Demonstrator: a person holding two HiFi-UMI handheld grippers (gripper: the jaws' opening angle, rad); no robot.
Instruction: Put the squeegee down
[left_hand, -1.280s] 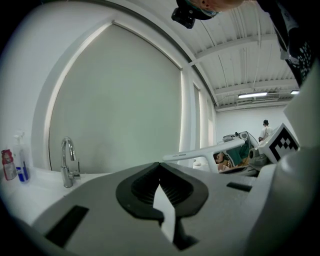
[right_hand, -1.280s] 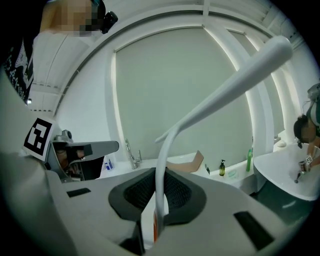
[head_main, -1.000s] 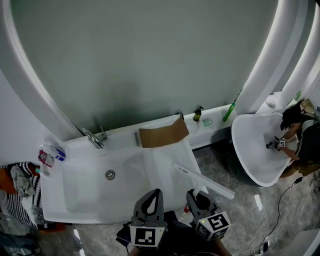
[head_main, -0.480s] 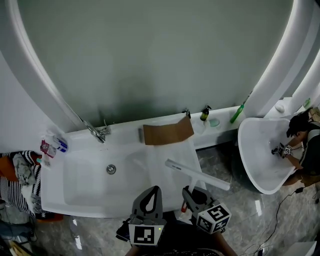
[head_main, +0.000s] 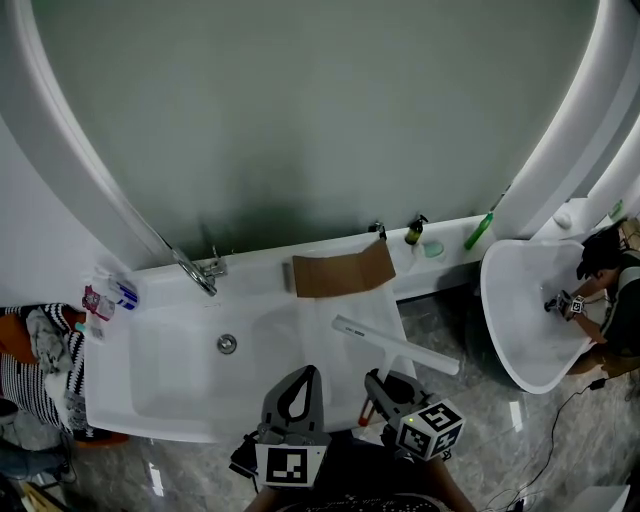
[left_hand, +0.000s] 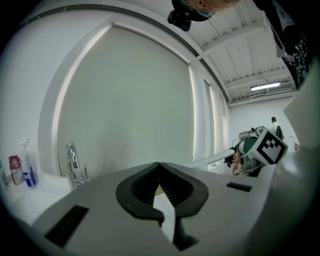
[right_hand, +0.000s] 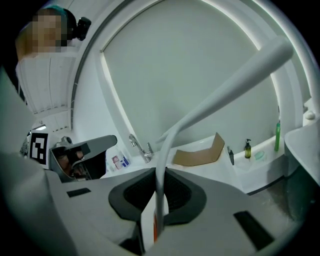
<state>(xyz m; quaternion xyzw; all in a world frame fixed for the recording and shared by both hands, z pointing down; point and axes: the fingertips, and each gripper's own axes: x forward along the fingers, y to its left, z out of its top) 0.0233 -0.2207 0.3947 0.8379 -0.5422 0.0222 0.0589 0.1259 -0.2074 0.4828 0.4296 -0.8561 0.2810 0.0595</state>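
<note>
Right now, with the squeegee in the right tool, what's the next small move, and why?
Probably lower the right tool until the squeegee rests on the counter. The tool is shut on the handle, the blade hangs over the flat part in front of the cardboard, and that spot looks bare.

Glossy white sink (head_main: 150, 385); shiny metal faucet (head_main: 196, 272); matt brown cardboard sheet (head_main: 342, 270); smooth white plastic squeegee (head_main: 396, 345)
</note>
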